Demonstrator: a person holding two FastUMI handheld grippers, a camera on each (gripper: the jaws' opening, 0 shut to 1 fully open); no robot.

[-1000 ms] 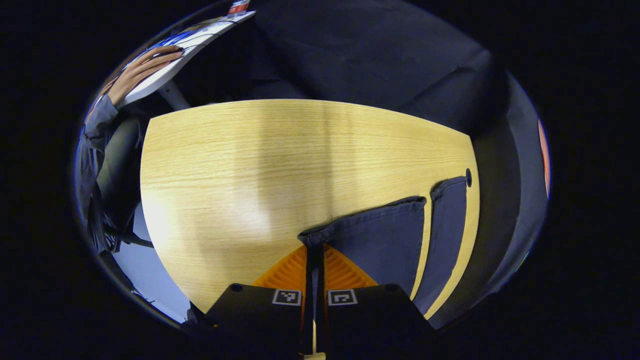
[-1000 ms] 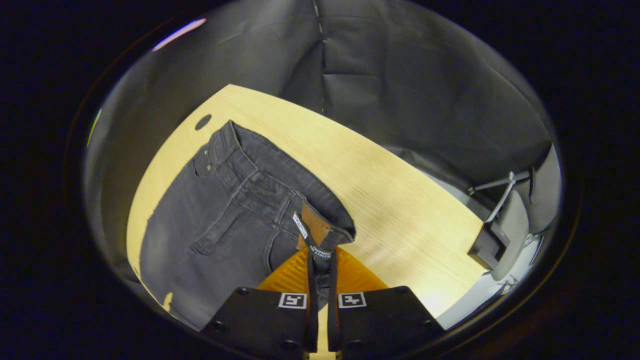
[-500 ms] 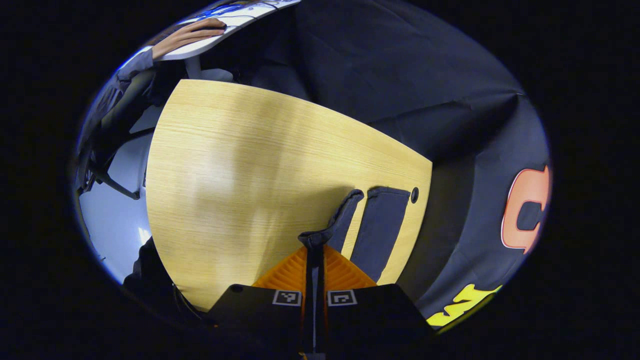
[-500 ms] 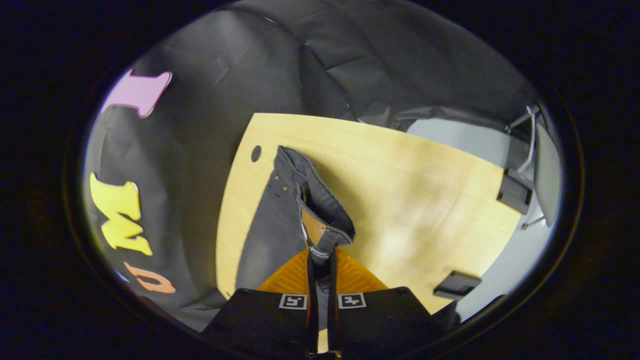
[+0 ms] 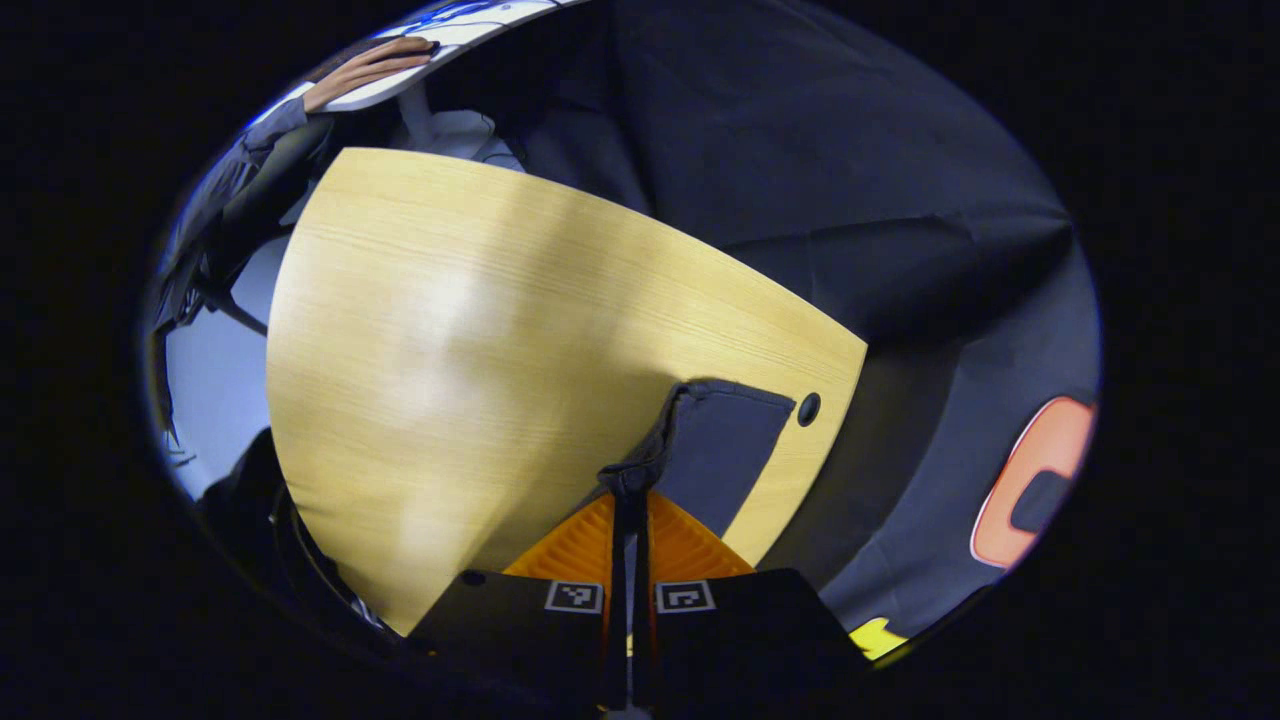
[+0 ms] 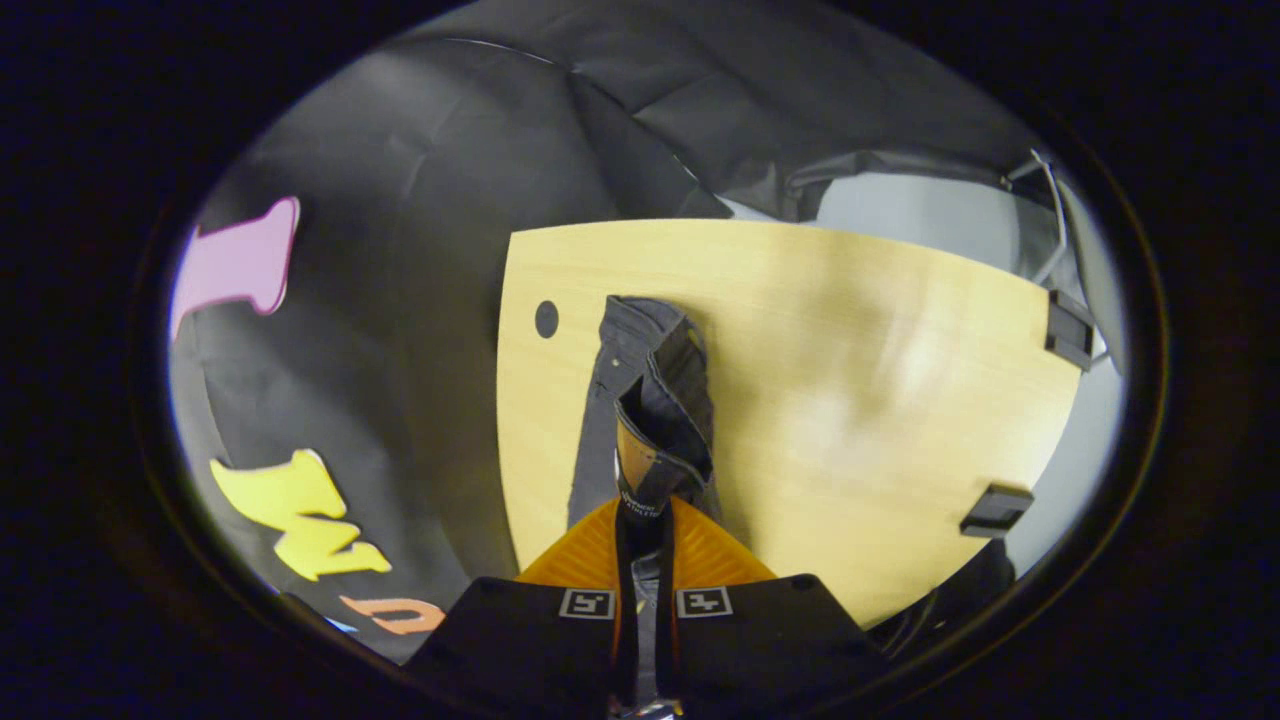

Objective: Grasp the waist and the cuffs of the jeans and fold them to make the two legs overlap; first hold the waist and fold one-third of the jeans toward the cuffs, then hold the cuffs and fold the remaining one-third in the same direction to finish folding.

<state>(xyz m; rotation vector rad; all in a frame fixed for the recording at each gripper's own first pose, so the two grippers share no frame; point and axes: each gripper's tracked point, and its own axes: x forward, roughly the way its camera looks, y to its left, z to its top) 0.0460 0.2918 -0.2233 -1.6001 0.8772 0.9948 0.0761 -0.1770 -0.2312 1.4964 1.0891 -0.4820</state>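
The dark grey jeans (image 5: 730, 440) lie on the light wooden table (image 5: 480, 340) near its hole. In the left gripper view, my left gripper (image 5: 628, 490) is shut on a cuff, and that leg stands up over the other leg below it. In the right gripper view, my right gripper (image 6: 642, 510) is shut on the waistband (image 6: 655, 455) by its tan patch. The lifted waist half hangs above the lower half of the jeans (image 6: 625, 345).
A round cable hole (image 5: 808, 408) sits in the table corner beside the jeans. A person's hand (image 5: 370, 65) rests on a white desk beyond the table's far end. Black fittings (image 6: 995, 510) sit on the table's edge in the right gripper view.
Both grippers have carried their held edges over toward the hole side. The lifted leg now covers the other leg, and the waist has swung up and across its other half.
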